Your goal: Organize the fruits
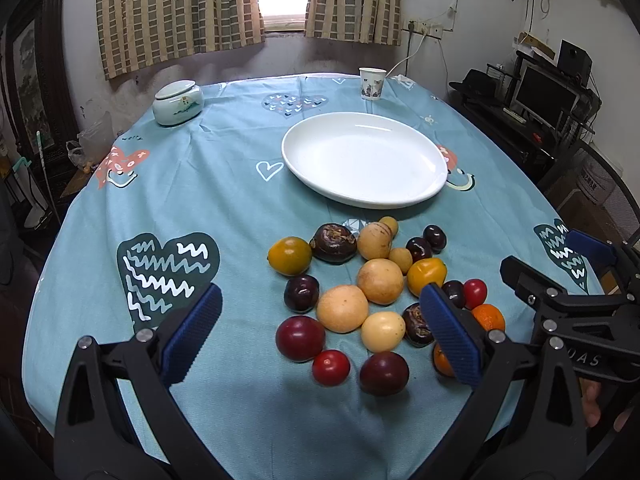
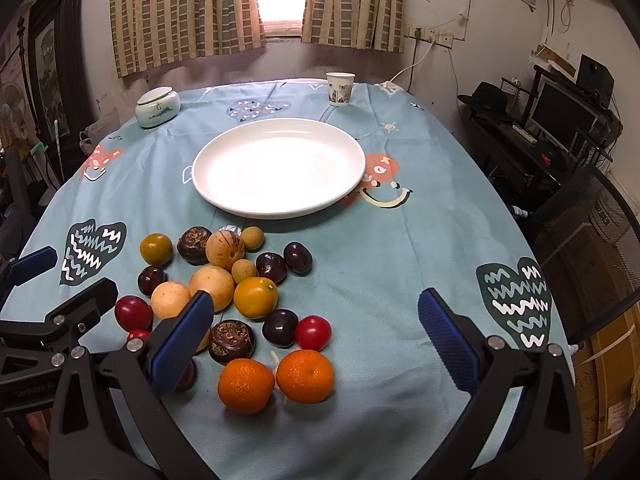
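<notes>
A pile of loose fruit (image 1: pixel 360 280) lies on the blue tablecloth in front of a white oval plate (image 1: pixel 424 184), which holds nothing. The pile has dark plums, red cherry tomatoes, pale round fruits, yellow-orange fruits and brown water chestnuts. Two oranges (image 2: pixel 276 380) lie at the near right of the pile (image 2: pixel 224 288); the plate (image 2: pixel 340 196) shows in the right wrist view too. My left gripper (image 1: pixel 328 336) is open and empty above the near fruits. My right gripper (image 2: pixel 316 340) is open and empty above the oranges. Each gripper shows at the edge of the other's view.
A lidded ceramic jar (image 1: pixel 178 103) stands at the far left of the table and a paper cup (image 1: pixel 372 83) at the far edge. A desk with a monitor (image 2: pixel 560 116) and a mesh chair (image 2: pixel 592 240) stand to the right of the table.
</notes>
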Available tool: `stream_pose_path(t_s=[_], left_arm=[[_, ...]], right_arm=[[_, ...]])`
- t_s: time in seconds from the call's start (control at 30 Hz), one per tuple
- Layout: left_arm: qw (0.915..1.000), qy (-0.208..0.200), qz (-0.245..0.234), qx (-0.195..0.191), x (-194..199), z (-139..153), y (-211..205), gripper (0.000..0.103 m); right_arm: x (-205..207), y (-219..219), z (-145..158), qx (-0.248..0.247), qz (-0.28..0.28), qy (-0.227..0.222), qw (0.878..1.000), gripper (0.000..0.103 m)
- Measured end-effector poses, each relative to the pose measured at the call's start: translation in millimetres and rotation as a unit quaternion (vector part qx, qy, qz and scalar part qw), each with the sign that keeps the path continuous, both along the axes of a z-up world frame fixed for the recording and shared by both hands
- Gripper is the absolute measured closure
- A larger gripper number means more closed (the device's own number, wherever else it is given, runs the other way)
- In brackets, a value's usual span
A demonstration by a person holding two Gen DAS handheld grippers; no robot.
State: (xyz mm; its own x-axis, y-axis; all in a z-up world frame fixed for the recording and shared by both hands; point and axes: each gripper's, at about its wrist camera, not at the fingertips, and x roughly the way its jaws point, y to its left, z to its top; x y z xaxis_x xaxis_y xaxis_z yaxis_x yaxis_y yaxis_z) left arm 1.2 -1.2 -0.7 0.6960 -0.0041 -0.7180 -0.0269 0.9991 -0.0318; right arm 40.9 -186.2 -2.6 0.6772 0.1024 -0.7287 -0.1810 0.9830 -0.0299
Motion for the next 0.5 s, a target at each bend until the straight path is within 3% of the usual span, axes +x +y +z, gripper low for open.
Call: stream_pose_path(t_s=[0.5], left_arm=[[1.0, 0.001, 0.0, 0.0, 1.0, -5.8, -7.6, 0.002]], right_arm=[[0.2, -0.3, 0.1, 0.0, 0.0, 0.001, 1.0, 0.001]])
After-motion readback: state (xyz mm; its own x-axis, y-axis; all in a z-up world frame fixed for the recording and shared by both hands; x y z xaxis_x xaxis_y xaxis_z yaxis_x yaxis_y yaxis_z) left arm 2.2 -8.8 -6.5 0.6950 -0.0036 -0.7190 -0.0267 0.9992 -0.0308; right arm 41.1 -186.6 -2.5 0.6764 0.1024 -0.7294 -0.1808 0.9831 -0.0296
